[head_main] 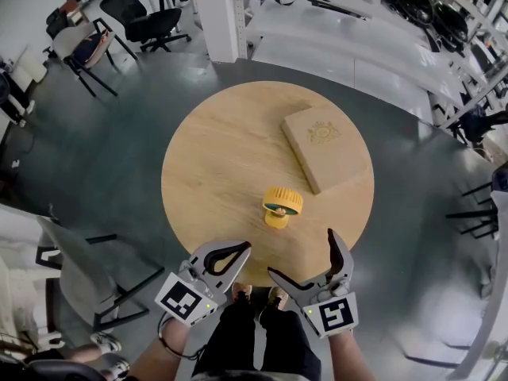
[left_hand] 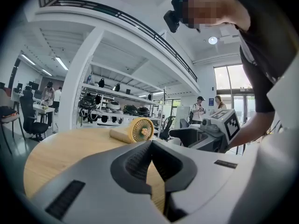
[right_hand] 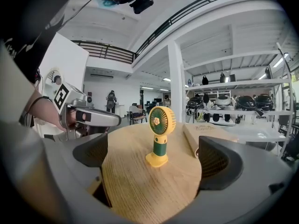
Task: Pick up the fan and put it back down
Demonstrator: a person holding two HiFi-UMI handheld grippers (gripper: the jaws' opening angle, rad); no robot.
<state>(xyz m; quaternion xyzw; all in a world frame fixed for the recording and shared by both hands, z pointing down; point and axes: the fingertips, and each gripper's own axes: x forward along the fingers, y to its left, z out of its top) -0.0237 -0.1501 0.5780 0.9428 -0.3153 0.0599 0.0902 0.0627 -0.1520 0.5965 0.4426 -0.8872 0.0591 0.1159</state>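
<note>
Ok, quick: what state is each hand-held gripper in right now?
Left hand-held gripper: shut, holding nothing.
Right hand-held gripper: open, holding nothing; the fan stands untouched ahead of it.

The fan (head_main: 281,205) is small and yellow, with a round grilled head on a green neck and a yellow foot. It stands upright on the round wooden table (head_main: 214,165), between its centre and near edge

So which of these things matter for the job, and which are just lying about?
In the job: yellow fan, standing on the round table; open right claw; shut left claw.
Lying about: flat tan box beside the fan; black office chair.
</note>
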